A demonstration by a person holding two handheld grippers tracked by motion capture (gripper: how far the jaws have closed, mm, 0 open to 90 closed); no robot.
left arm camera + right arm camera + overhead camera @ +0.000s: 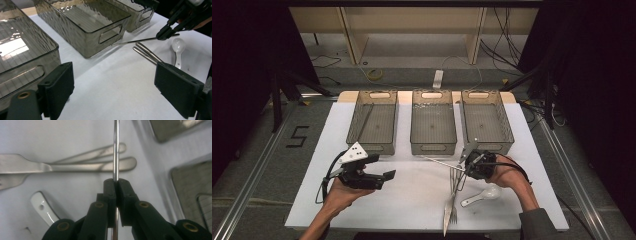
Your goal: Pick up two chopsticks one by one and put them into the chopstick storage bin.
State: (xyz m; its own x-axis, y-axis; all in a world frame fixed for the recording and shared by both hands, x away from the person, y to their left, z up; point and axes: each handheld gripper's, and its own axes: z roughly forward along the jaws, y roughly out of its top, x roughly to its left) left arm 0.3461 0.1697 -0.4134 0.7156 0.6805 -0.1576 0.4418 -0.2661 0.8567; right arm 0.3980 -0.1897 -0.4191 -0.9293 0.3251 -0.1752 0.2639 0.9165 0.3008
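A thin metal rod point(443, 161) hangs level just above the white mat, in front of the middle bin. My right gripper point(467, 166) is shut on one end of it. In the right gripper view the rod point(116, 145) runs straight up from between the closed pads of the right gripper point(116, 182). The left gripper view shows the rod point(135, 41) with a rough tip pointing at the middle bin. My left gripper point(388, 176) rests at the front left, open, with nothing between its fingers point(177, 87).
Three smoky plastic bins stand in a row at the back: left point(357, 131), middle point(433, 146), right point(508, 131). A knife and a fork point(451, 202) lie under my right hand. Beside them lies a white spoon point(486, 193).
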